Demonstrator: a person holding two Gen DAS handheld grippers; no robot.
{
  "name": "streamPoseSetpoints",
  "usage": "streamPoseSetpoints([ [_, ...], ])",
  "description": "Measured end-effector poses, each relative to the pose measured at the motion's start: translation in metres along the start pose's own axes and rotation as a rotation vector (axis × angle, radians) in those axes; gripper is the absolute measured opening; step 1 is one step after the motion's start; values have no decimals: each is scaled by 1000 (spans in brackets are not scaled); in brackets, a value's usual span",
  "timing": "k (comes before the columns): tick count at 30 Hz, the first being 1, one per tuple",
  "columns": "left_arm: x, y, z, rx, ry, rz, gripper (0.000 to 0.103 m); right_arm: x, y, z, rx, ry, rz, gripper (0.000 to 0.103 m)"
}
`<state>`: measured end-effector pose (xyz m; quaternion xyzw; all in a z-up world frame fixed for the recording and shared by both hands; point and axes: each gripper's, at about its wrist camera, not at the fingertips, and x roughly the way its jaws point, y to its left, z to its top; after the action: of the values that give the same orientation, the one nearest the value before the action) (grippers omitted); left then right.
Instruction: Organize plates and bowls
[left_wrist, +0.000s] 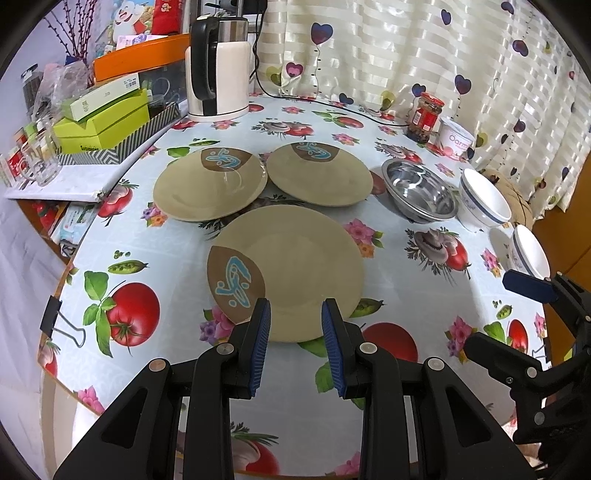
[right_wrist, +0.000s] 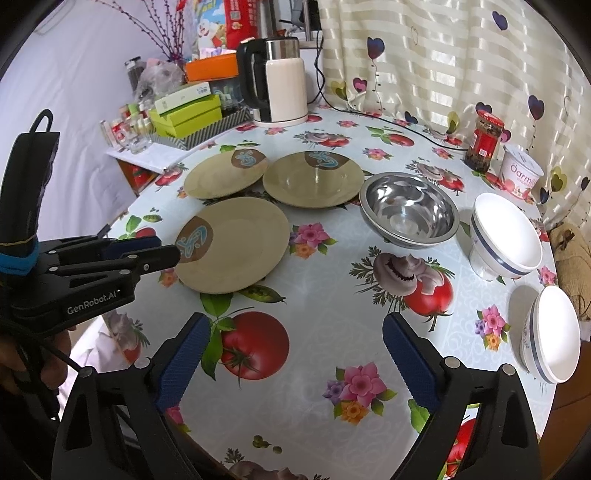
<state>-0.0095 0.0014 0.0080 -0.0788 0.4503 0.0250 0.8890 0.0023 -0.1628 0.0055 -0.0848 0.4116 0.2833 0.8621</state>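
Three tan plates with brown-and-blue patches lie on the table: a near one (left_wrist: 295, 269) (right_wrist: 236, 243), a far left one (left_wrist: 207, 184) (right_wrist: 223, 175) and a far right one (left_wrist: 319, 175) (right_wrist: 314, 181). A steel bowl (left_wrist: 421, 192) (right_wrist: 408, 210) sits to their right, then a white bowl (left_wrist: 484, 201) (right_wrist: 506, 236) and a second white bowl (left_wrist: 528, 251) (right_wrist: 554, 336). My left gripper (left_wrist: 295, 314) is open, its fingers just over the near plate's front rim; it also shows in the right wrist view (right_wrist: 162, 247). My right gripper (right_wrist: 295, 332) is wide open and empty above bare tablecloth.
A white kettle (left_wrist: 218, 70) (right_wrist: 280, 81) with its cord stands at the back. Green boxes (left_wrist: 107, 118) and glass jars crowd the left. A red-lidded jar (left_wrist: 424, 116) (right_wrist: 484, 142) and yoghurt tub (right_wrist: 521, 171) stand at the back right by the curtain.
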Motion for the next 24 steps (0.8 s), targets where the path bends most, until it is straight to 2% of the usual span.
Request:
streamPoseSetpoints([
  [24,1,3,0,-14,-6,7,30,5,1,-2,-9,15,-6,94],
])
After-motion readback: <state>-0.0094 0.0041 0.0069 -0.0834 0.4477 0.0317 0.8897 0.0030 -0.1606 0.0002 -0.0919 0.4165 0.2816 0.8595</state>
